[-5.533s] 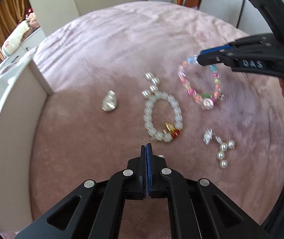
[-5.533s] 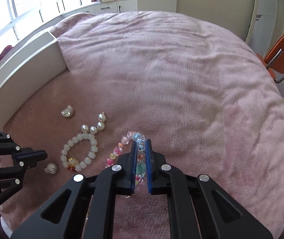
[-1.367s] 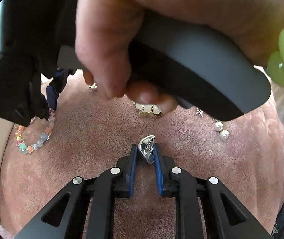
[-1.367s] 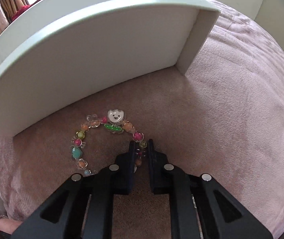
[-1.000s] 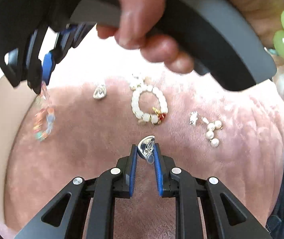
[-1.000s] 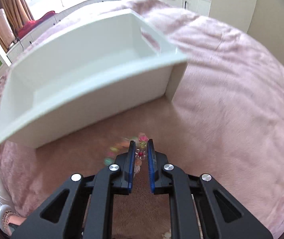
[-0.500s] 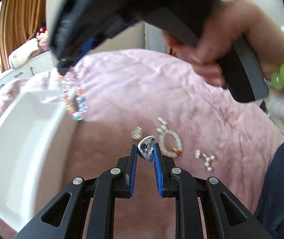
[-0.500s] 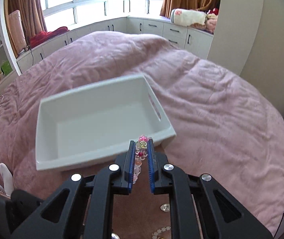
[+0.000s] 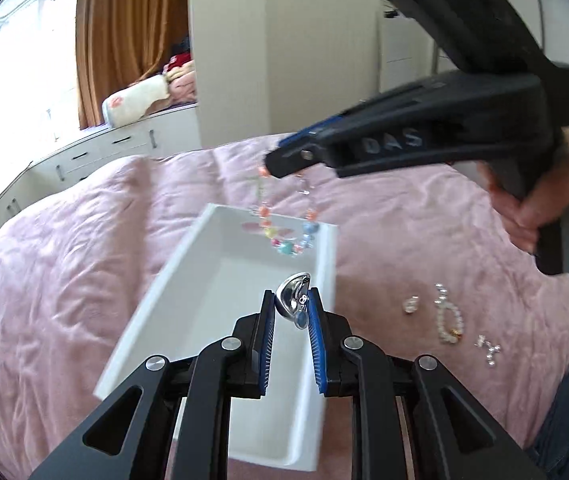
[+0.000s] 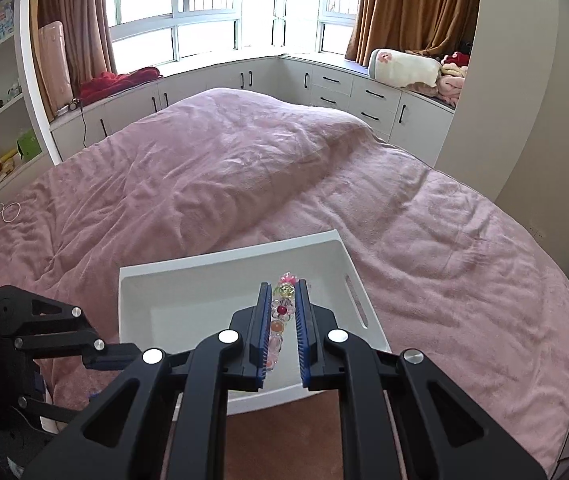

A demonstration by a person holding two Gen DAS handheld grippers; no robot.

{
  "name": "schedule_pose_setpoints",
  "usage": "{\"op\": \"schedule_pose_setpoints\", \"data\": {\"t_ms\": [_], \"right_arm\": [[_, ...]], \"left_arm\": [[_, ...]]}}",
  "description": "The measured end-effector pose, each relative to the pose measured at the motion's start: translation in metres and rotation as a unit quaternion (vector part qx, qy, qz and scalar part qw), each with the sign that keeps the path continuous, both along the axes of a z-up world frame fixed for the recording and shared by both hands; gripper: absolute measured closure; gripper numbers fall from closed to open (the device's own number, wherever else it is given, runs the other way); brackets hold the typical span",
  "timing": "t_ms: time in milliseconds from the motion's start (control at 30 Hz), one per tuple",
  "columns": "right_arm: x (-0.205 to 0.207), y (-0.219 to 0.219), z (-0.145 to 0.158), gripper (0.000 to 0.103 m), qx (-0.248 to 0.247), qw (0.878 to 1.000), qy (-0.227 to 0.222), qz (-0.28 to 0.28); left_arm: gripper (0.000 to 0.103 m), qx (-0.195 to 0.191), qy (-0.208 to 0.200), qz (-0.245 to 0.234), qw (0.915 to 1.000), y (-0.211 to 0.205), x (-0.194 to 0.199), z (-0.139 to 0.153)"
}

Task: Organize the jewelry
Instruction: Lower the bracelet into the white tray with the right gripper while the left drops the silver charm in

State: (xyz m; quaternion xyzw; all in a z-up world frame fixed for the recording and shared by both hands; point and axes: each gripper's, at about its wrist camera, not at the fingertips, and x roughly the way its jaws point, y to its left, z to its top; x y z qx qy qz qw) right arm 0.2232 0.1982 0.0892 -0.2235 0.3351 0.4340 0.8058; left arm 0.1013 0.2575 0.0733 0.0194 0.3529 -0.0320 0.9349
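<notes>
Above a bed spread with a pink blanket (image 10: 212, 168), two hand-held grippers hang over an open white tray (image 9: 188, 280) that rests on the bedding. The left gripper (image 9: 291, 308) has its fingers drawn nearly together around a silver earring (image 9: 290, 300), a small shell-shaped piece pinched between the blue pads at the fingertips, with the tray's inside directly below it in the left wrist view. The right gripper (image 10: 282, 308) has its fingers closed narrow on a colourful beaded bracelet (image 10: 280, 312), whose clear, pink and yellow beads show between the pads; seen from the left wrist camera, the rest of the bracelet dangles in a blurred loop from the gripper's tip above the far end of the tray. A person's hand (image 9: 540, 208) grips the black handle of the right gripper. On the blanket to the right of the tray lie a second silver earring (image 9: 411, 304), a pearl bracelet (image 9: 449, 320) with a gold and red accent, and a small pearl cluster (image 9: 489, 350), all near one another and apart from the tray.
</notes>
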Motion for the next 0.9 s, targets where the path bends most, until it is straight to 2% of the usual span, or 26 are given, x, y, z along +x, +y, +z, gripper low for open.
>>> {"op": "schedule_pose_setpoints", "data": {"t_ms": [200, 500, 533, 567, 600, 633, 800, 867, 900], "right_arm": [[0.004, 0.033, -0.015, 0.091, -0.005, 1.000, 0.023, -0.001], [0.022, 0.055, -0.063, 0.089, -0.052, 0.997, 0.044, -0.027], [0.025, 0.055, -0.069, 0.084, -0.058, 0.997, 0.050, -0.030], [0.026, 0.055, -0.074, 0.076, -0.064, 0.996, 0.053, -0.032], [0.025, 0.054, -0.077, 0.049, -0.071, 0.996, 0.046, -0.036], [0.021, 0.051, -0.078, 0.038, -0.070, 0.996, 0.032, -0.035], [0.018, 0.028, -0.066, 0.039, -0.039, 0.998, 0.021, -0.040], [0.019, 0.016, -0.057, 0.038, -0.025, 0.999, 0.015, -0.046], [0.019, 0.007, -0.051, 0.036, -0.015, 0.999, 0.013, -0.048]], "left_arm": [[0.082, 0.002, 0.027, 0.035, 0.9990, 0.041, 0.006, -0.008], [0.081, 0.006, 0.098, 0.076, 0.9922, 0.060, 0.022, -0.067], [0.065, 0.005, 0.108, 0.079, 0.9910, 0.061, 0.025, -0.071], [0.053, 0.010, 0.111, 0.087, 0.9899, 0.061, 0.027, -0.073], [0.034, 0.015, 0.108, 0.093, 0.9897, 0.061, 0.028, -0.073], [0.029, 0.020, 0.099, 0.097, 0.9902, 0.060, 0.027, -0.072], [0.024, 0.013, 0.076, 0.109, 0.9910, 0.056, 0.024, -0.060], [0.019, 0.016, 0.058, 0.110, 0.9922, 0.050, 0.021, -0.053], [0.013, 0.021, 0.051, 0.110, 0.9924, 0.047, 0.021, -0.050]]}}
